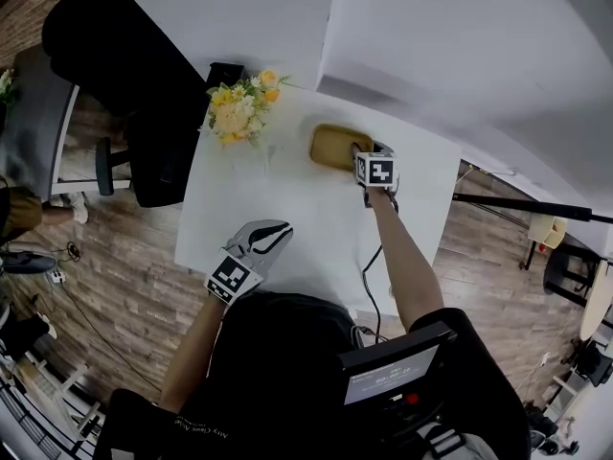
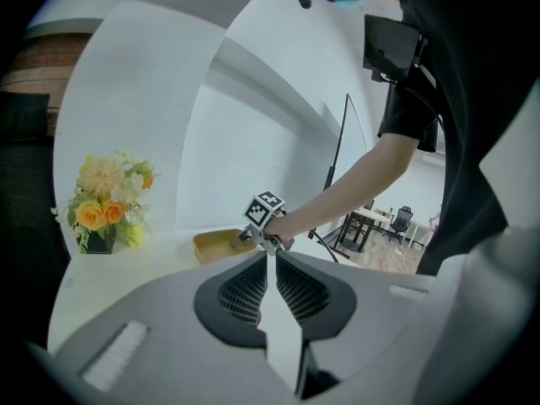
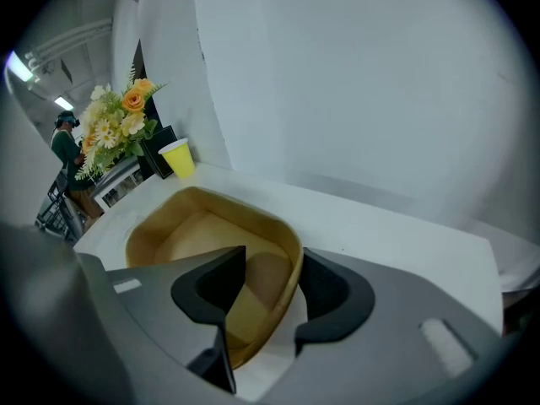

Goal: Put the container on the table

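A tan, shallow container sits on the white table near its far edge. My right gripper is at the container's right end. In the right gripper view the container has its rim between the jaws, one jaw inside the bowl and one outside. A gap shows beside the inner jaw, so my right gripper is open. My left gripper hovers over the table's near part, shut and empty. In its own view my left gripper points toward the container.
A bunch of yellow and white flowers stands at the table's far left corner, with a yellow cup beside it. A black chair is left of the table. A white wall rises just behind the container.
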`<state>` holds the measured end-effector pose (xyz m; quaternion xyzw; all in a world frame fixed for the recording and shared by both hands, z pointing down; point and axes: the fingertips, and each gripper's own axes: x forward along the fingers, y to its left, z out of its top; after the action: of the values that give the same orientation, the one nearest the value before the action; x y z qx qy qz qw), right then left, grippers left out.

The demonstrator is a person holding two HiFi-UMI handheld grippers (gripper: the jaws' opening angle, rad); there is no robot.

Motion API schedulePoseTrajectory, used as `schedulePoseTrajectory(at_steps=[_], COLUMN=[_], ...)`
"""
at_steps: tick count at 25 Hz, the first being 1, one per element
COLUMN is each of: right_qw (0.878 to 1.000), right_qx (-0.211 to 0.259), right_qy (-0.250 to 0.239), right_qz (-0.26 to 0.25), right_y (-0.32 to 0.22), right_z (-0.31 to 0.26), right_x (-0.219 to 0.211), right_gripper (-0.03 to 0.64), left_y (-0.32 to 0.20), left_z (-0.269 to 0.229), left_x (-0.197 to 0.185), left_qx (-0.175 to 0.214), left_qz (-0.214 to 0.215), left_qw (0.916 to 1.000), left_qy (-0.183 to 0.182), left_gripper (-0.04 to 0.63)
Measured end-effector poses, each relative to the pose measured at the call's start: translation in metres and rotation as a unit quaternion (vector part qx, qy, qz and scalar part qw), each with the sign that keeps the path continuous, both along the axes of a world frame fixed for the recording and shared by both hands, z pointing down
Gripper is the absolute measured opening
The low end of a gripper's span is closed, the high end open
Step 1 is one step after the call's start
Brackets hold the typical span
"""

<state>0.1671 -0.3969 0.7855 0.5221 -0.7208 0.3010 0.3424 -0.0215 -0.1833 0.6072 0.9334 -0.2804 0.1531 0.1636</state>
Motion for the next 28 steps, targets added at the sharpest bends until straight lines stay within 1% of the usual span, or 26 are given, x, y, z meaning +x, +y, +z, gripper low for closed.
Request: schedulePoseTrajectory(at_steps=[5,10,14,18,21,25,28], right_qw=[1.000,0.999,1.000,0.999,0.999,0.998,0.997], right_qx=[0.009,0.008,0.011,0.013,0.022,0.046,0.061], right_qy=[0.016,-0.010,0.001,-0.017,-0.022,-0.036,-0.028], right_qz=[-0.003,0.035,0.023,0.033,0.032,0.039,0.041], right_y=[-0.001,0.000,0.003,0.004,0.005,0.005,0.010], right_z=[-0.003,-0.006,-0.007,-0.009,-0.013,-0.027,-0.037], right_x=[0.003,0.010,0.013,0.013,0.012,0.011,0.012], right_gripper=[0.216,0.216,0.216,0.222,0.221,0.212,0.191], left_y=[0.001,0.000,-0.001,0.000,0.001,-0.002,-0.002], left_z=[-0.003,-0.006,-0.008,-0.007,-0.007,-0.011,-0.014], left_x=[0.002,0.003,0.004,0.006,0.007,0.005,0.006], left_qx=[0.003,0.002,0.004,0.004,0.007,0.016,0.023], left_qz=[0.004,0.003,0.000,0.001,0.003,0.001,0.003], left_qw=[1.0000,1.0000,1.0000,1.0000,1.0000,0.9998,0.9997], left_qy=[-0.001,0.005,0.006,0.004,0.002,0.006,0.007], left_gripper=[0.032,0.032,0.032,0.032,0.032,0.032,0.032])
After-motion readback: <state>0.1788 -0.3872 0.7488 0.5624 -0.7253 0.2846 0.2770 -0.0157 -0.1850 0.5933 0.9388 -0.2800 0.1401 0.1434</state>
